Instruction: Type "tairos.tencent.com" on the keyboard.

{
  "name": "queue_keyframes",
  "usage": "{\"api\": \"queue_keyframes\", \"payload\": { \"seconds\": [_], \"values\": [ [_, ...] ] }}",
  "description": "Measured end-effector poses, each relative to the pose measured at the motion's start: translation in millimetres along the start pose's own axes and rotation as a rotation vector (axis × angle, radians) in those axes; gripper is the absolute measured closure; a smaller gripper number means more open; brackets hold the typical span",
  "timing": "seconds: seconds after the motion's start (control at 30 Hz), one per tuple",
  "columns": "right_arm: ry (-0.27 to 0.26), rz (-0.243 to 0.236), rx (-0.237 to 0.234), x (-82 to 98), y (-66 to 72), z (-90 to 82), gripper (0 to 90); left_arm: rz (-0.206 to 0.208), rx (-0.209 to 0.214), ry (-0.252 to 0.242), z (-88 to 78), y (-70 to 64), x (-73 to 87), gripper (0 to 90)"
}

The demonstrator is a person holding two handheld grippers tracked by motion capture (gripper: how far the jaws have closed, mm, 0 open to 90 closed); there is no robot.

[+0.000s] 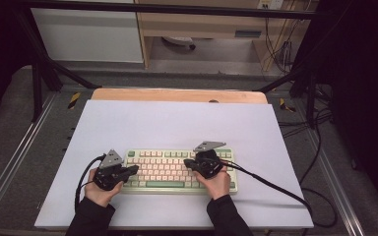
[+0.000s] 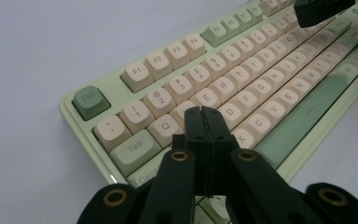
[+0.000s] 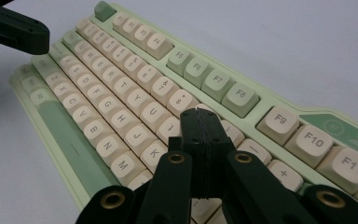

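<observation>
A green and cream keyboard [image 1: 177, 169] lies near the front of the white bench [image 1: 177, 123]. The left claw [image 2: 203, 112], jaws together, hovers over its W key; the right claw [image 3: 200, 114], also closed, sits over the number row.

The left gripper [image 2: 203, 112] hides the keys beneath its closed jaws in the left gripper view; the right gripper [image 3: 200, 114] does likewise in the right gripper view. The keyboard [image 2: 93, 135] is cut off at both views' edges. From above, key legends are illegible.
</observation>
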State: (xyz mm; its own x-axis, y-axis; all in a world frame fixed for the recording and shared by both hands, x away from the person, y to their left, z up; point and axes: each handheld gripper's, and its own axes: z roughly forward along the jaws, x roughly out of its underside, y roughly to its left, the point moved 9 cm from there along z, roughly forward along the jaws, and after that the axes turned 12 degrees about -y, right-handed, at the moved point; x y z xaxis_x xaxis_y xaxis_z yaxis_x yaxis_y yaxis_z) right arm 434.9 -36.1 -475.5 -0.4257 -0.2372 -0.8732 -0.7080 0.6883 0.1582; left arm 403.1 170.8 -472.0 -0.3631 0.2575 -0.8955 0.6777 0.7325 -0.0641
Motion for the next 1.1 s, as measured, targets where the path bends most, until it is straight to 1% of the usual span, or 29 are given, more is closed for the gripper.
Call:
{"api": "queue_keyframes", "payload": {
  "seconds": [0.2, 0.3, 0.33, 0.6, 0.67, 0.83, 0.97, 1.1],
  "values": [
    [0.011, 0.002, -0.005, 3.0, 1.6, 6.8, 90.0, -0.001, -0.001, 0.001, -0.1, 0.7, 0.2, 90.0],
    [0.022, -0.005, -0.007, 5.9, 1.3, 8.5, 90.0, -0.001, -0.001, 0.001, -0.1, 1.0, 0.4, 90.0],
    [0.027, -0.001, -0.007, 6.8, 1.8, 8.7, 90.0, -0.001, -0.001, 0.002, -0.1, 0.8, 0.4, 90.0],
    [0.030, -0.009, -0.009, 9.1, 2.4, 9.9, 90.0, 0.001, 0.000, 0.004, 0.4, 0.6, 0.8, 90.0],
    [0.035, -0.010, -0.002, 11.2, 2.3, 11.2, 90.0, 0.002, 0.000, 0.003, 0.5, 0.5, 0.7, 90.0],
    [0.030, -0.016, -0.013, 9.6, 3.7, 8.9, 90.0, 0.003, 0.000, 0.002, 0.5, 0.4, 0.5, 90.0],
    [0.016, -0.012, -0.024, 4.6, 6.2, 3.1, 90.0, 0.002, 0.001, 0.001, 0.3, 0.2, 0.2, 90.0],
    [0.012, -0.021, -0.031, 0.9, 7.6, -3.9, 90.0, 0.003, 0.002, 0.000, 0.2, -0.1, 0.0, 90.0]
  ]
}}
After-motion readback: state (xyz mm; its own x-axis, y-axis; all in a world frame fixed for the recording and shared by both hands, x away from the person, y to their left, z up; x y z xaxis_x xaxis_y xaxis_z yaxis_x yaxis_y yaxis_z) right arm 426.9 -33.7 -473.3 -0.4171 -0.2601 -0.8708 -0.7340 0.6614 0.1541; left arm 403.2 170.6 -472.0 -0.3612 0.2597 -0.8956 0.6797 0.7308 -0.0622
